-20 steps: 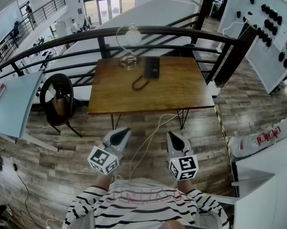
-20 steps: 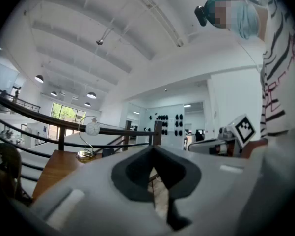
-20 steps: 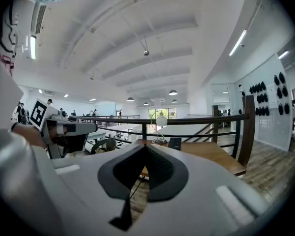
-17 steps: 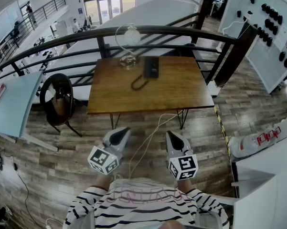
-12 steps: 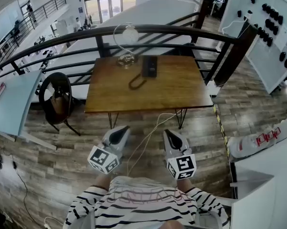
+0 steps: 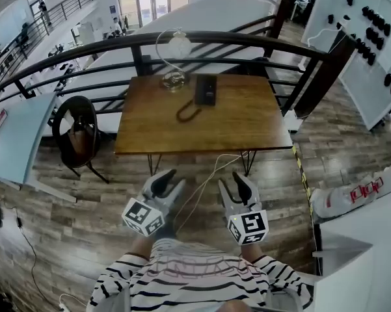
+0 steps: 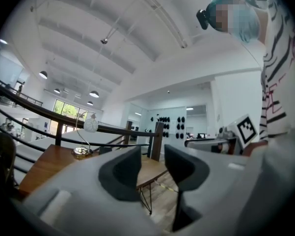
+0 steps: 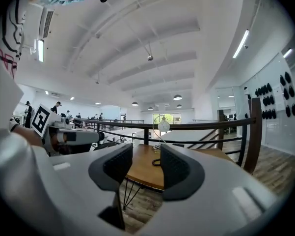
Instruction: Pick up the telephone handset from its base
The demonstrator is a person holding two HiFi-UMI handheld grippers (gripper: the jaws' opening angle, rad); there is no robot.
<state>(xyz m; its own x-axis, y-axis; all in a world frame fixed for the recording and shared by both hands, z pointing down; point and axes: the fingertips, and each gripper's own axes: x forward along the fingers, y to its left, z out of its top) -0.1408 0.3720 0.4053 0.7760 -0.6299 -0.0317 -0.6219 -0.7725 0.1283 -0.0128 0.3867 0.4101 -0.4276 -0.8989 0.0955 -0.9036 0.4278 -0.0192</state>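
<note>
While left gripper (image 6: 169,182) and right gripper (image 6: 234,183) gape empty, the person should step squarely toward the telephone handset (image 6: 205,91).

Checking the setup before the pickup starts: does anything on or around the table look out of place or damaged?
Nothing spilled or broken. The telephone sits flat on the table, a dark cord looped beside it. One oddity: a white cable trails loose across the floor from under the table toward the person.
</note>
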